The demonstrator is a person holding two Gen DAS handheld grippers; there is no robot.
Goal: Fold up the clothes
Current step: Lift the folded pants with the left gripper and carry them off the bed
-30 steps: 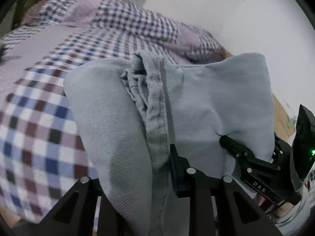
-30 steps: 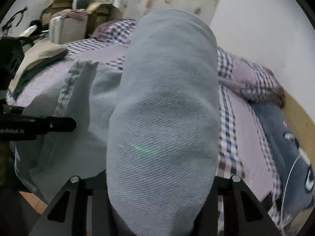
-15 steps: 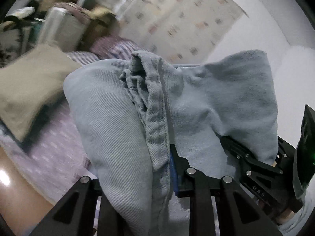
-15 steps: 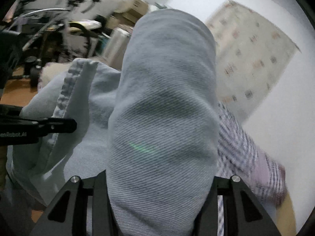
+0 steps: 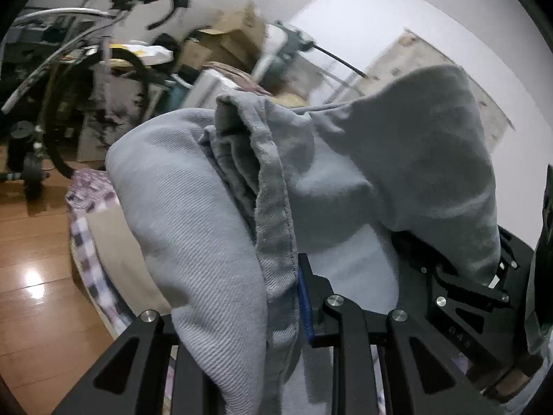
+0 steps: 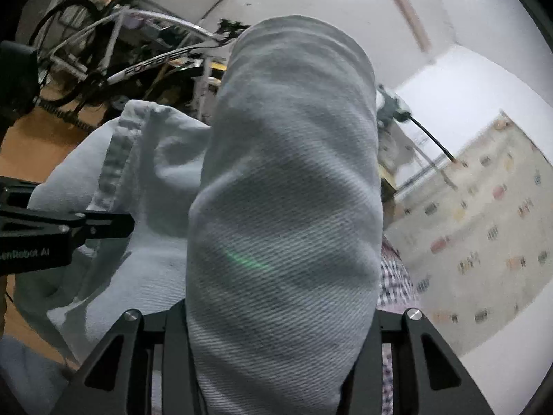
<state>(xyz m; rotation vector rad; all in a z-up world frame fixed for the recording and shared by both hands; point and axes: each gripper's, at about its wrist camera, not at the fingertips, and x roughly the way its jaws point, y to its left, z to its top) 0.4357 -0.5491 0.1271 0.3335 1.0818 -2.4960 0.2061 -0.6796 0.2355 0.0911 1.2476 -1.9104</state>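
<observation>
Since the earlier frames we had swung both tools away from the checked bed and up toward the cluttered end of the room, with the cloth bunched in them as before.

Nearest the left wrist camera, our left tool (image 5: pixel 276 314) was closed on a thick fold of the pale blue-grey trousers (image 5: pixel 193 207); a stitched hem ran down between its fingers, and the cloth ballooned over them and hid the tips. Just to the right in that view, our right tool (image 5: pixel 459 297) reached in from the side, and another hump of the same trousers draped over it.

From the right wrist camera, the right tool was clamped on a fat roll of the trousers (image 6: pixel 287 207) that filled the middle of the view and covered its fingers. The left tool (image 6: pixel 103 223) came in from the left edge, touching the cloth beside a hemmed edge.

Below and behind the cloth we saw the corner of the bed (image 5: pixel 86 242) with its checked sheet, and the wooden floor (image 5: pixel 31 259) beside it. Farther off stood a bicycle (image 6: pixel 138 58), cardboard boxes (image 5: pixel 228 38) and a patterned curtain (image 6: pixel 484 224).
</observation>
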